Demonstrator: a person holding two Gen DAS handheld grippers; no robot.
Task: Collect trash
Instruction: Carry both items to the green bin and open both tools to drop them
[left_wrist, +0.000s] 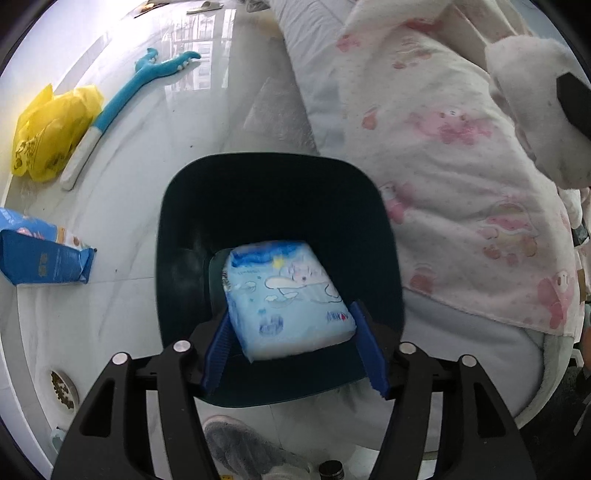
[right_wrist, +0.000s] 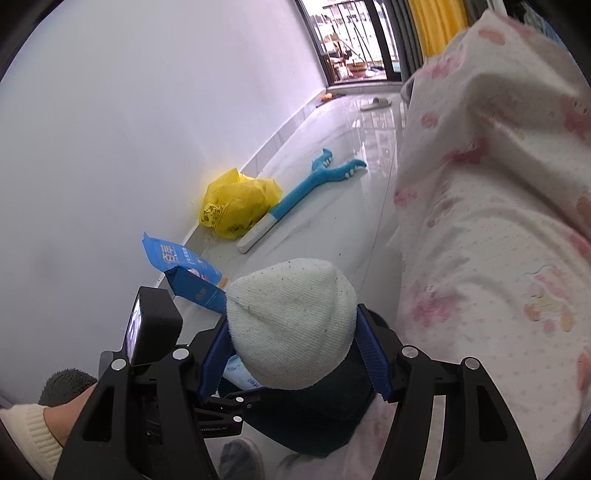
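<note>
My left gripper (left_wrist: 291, 354) fingers open, blue packet (left_wrist: 288, 299) loose between them over the dark bin (left_wrist: 184, 229). Right gripper (right_wrist: 291, 354) clamped on white sock (right_wrist: 291, 325). Further out on the floor (left_wrist: 147, 147): yellow bag (left_wrist: 51, 133)

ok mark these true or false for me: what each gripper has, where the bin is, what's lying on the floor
1. The left gripper has a light blue packet between its fingers, over the dark bin. True.
2. The right gripper is empty. False: a white sock sits between its fingers.
3. A yellow plastic bag lies on the floor by the wall. True.
4. The long blue toy is inside the bin. False: it lies on the floor beside the yellow bag.
</note>
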